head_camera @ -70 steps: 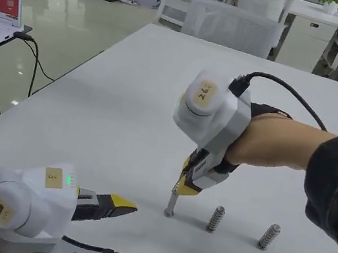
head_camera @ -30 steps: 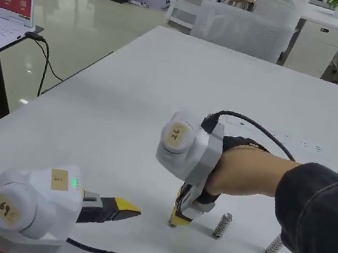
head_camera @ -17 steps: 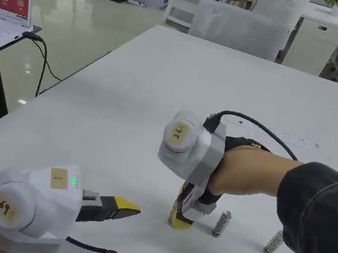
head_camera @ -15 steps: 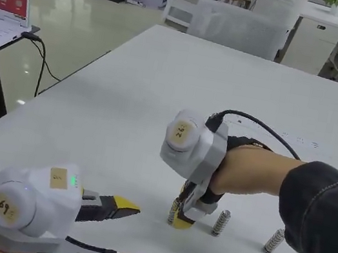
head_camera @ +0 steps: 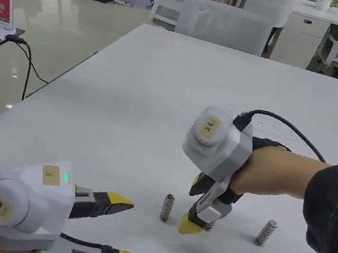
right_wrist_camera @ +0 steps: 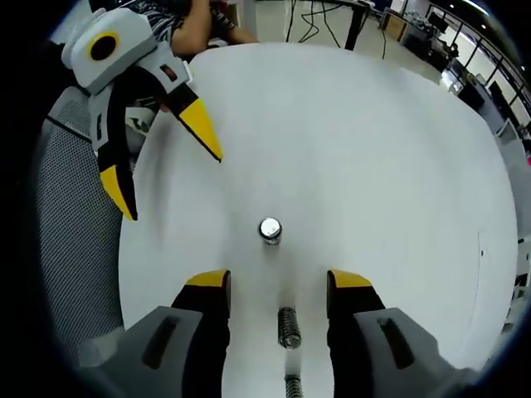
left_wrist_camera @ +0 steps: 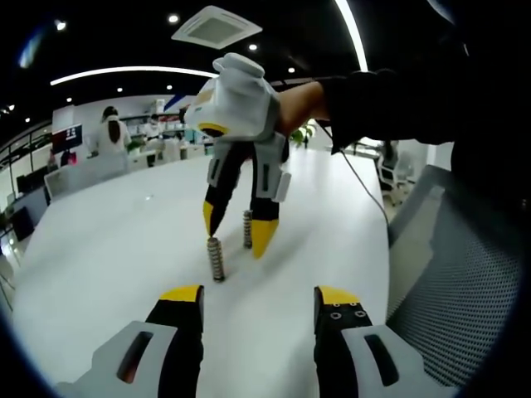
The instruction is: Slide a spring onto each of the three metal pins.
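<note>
right hand-held gripper [head_camera: 194, 204]: jaws apart, empty, tips pointing down at white tabletop [head_camera: 129, 93], over the row of three upright metal pins. Each pin carries a grey coil spring. Left spring [head_camera: 168, 207] is just beside the tips, middle spring [right_wrist_camera: 288, 326] sits between the jaws in the right gripper view, right spring [head_camera: 266, 232] stands apart. left hand-held gripper [head_camera: 126, 232]: open, empty, low, nearer the person.

Three grey coil springs are stood upright in a row on the bench [head_camera: 129, 93]: left spring [head_camera: 168, 207], middle spring [right_wrist_camera: 288, 326], right spring [head_camera: 265, 232]. A shiny pin top [right_wrist_camera: 270, 230] is shown capping the left spring.
</note>
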A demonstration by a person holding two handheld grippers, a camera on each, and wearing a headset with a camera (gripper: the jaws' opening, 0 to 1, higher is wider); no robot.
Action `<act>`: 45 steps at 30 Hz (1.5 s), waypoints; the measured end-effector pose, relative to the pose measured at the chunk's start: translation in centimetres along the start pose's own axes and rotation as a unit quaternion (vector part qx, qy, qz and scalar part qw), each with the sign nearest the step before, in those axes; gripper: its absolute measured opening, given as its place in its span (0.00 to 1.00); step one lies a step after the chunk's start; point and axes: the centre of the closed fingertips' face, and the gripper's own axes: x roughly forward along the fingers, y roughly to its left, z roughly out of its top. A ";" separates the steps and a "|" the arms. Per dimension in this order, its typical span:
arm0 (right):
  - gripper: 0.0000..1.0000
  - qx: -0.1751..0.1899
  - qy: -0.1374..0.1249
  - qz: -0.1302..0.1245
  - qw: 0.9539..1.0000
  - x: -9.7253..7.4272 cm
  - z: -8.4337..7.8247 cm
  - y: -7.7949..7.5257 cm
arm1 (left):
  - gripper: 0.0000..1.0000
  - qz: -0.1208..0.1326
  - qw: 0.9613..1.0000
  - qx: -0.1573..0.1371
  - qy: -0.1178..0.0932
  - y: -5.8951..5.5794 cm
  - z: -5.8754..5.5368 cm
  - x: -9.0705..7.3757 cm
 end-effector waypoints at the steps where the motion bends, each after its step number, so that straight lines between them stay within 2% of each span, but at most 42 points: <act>1: 0.47 0.004 -0.004 -0.002 1.000 -0.1 -0.3 -0.1 | 0.48 0.000 1.000 0.000 0.000 0.1 0.0 0.0; 13: 0.56 0.050 -0.039 -0.028 0.998 -1.8 -2.6 -1.1 | 0.50 -0.003 1.000 0.002 0.005 0.2 0.2 0.5; 24: 0.63 0.092 -0.080 -0.053 0.991 -3.4 -4.7 -1.6 | 0.51 -0.001 1.000 0.000 0.008 0.5 0.1 0.6; 30: 0.67 0.119 -0.108 -0.073 0.984 -4.5 -5.9 -1.7 | 0.52 0.000 1.000 0.000 0.011 0.6 0.0 0.6; 35: 0.68 0.143 -0.138 -0.088 0.976 -5.5 -7.0 -1.8 | 0.53 0.003 1.000 0.000 0.010 0.8 0.0 0.7; 41: 0.71 0.169 -0.169 -0.109 0.965 -6.2 -8.8 -1.1 | 0.54 0.004 1.000 -0.001 0.011 0.9 -0.1 0.8; 45: 0.72 0.180 -0.178 -0.114 0.961 -6.3 -9.7 -0.4 | 0.55 0.004 1.000 -0.002 0.011 0.8 -0.1 0.9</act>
